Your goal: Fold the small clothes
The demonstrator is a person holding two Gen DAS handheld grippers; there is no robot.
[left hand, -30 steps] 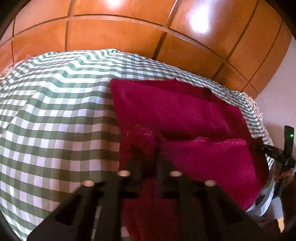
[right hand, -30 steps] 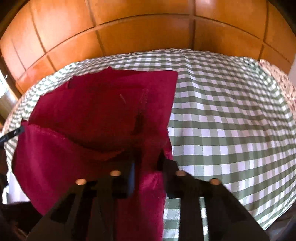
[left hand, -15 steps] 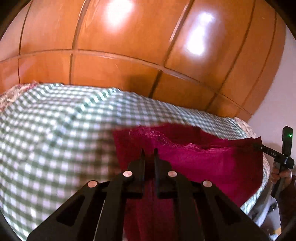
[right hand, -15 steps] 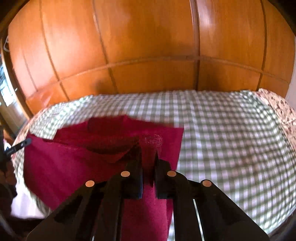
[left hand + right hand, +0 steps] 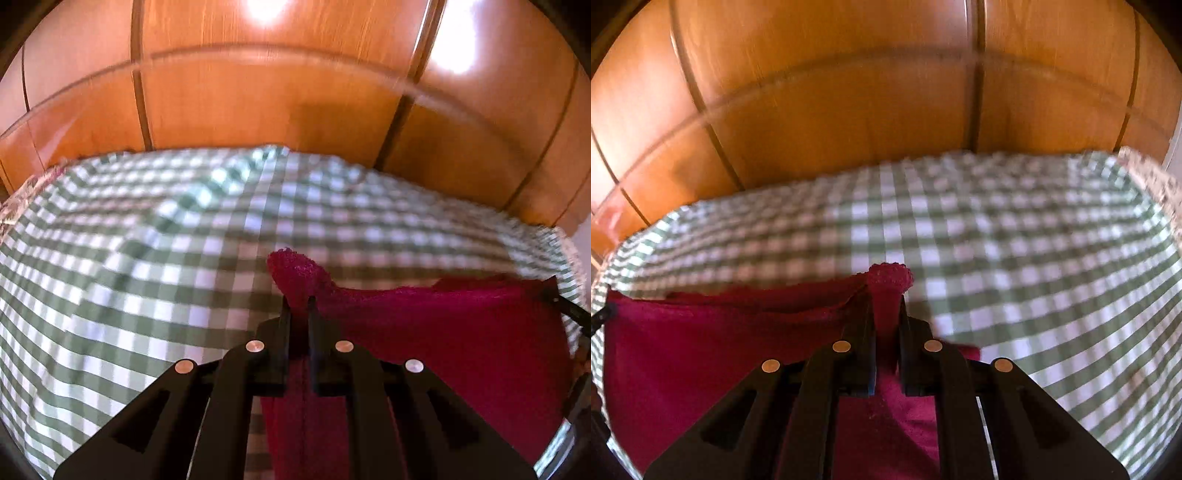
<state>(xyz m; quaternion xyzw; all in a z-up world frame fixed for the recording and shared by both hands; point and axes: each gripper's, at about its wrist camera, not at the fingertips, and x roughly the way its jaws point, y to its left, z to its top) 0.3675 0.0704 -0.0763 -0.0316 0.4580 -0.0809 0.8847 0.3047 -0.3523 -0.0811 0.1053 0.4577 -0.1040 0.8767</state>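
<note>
A crimson garment [image 5: 443,339] hangs stretched between my two grippers above a green-and-white checked cloth [image 5: 147,266]. My left gripper [image 5: 298,301] is shut on one corner of it, which sticks up as a small tuft past the fingertips. In the right wrist view the crimson garment [image 5: 701,350] spreads to the left, and my right gripper [image 5: 887,301] is shut on its other corner. Each view catches the tip of the opposite gripper at the garment's far end. The lower part of the garment is hidden behind the gripper bodies.
The checked cloth [image 5: 1034,258] covers a wide flat surface reaching back to an orange-brown wooden panelled wall [image 5: 258,103]. A patterned fabric [image 5: 1152,177] lies at the cloth's far right edge, and another patterned fabric [image 5: 22,199] at its far left.
Both grippers have carried the garment's held edge away from me toward the wooden wall. The part that lay flat on the cloth is now out of sight behind the lifted edge.
</note>
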